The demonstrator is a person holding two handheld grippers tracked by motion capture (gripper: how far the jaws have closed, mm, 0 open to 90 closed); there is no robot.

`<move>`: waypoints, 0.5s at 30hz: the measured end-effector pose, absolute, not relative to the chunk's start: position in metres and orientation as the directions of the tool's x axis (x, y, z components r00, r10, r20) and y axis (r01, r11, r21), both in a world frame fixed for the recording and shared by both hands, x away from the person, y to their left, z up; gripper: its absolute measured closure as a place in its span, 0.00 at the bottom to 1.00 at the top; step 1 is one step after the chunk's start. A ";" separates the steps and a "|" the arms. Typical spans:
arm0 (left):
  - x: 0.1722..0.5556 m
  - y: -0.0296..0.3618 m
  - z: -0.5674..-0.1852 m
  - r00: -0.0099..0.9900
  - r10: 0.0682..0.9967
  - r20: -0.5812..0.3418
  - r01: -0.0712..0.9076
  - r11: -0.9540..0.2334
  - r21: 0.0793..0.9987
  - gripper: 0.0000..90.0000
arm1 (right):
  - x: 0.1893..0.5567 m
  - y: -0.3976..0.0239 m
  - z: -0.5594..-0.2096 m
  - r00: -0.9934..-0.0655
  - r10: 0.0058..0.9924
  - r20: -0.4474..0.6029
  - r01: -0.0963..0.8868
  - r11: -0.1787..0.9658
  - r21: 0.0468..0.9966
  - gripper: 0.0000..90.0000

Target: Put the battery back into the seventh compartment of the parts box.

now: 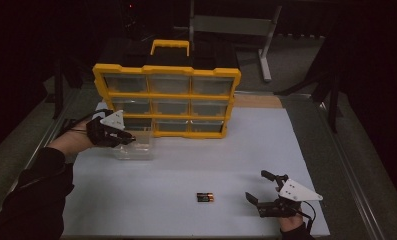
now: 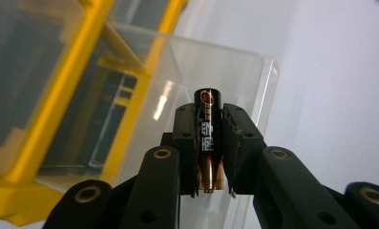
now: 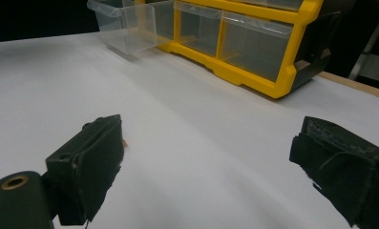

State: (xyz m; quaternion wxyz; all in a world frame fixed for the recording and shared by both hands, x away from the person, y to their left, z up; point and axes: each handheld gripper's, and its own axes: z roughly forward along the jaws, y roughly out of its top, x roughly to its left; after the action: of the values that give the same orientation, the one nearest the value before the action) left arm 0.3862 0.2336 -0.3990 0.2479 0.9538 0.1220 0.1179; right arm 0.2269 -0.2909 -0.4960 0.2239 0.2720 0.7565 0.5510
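From above, the left gripper (image 1: 117,134) is hovering over the pulled-out clear drawer (image 1: 136,146); another battery (image 1: 205,197) is waiting on the white table (image 1: 186,165) in a dark room. Its own view: jaws gripping a battery (image 2: 209,138), not yet dropped in. The right gripper (image 3: 211,176) is idling, jaws spread wide.

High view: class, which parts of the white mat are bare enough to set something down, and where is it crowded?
Free: the mat's middle, between the pulled-out drawer and the batteries; its right side, between the organizer and the right hand-held gripper; and its near-left corner. Crowded: the far-left corner, where the left hand-held gripper holds a battery over the drawer.
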 end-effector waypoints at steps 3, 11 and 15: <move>0.387 0.231 -0.403 0.944 0.293 0.151 0.186 -0.852 0.490 0.84 | 0.227 -0.291 -0.496 -0.751 0.659 -0.039 0.165 0.245 0.955 0.10; 0.390 0.225 -0.405 0.943 0.300 0.142 0.195 -0.847 0.495 0.84 | 0.227 -0.291 -0.496 -0.751 0.659 -0.037 0.167 0.245 0.955 0.10; 0.390 0.224 -0.405 0.940 0.309 0.144 0.199 -0.840 0.504 0.84 | 0.227 -0.291 -0.496 -0.750 0.661 -0.035 0.170 0.243 0.955 0.10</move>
State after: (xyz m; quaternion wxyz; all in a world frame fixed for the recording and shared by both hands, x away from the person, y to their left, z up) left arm 0.3902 0.2242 -0.4047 0.2491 0.9529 0.1334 0.1103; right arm 0.2271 -0.2914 -0.4962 0.2228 0.2745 0.7563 0.5504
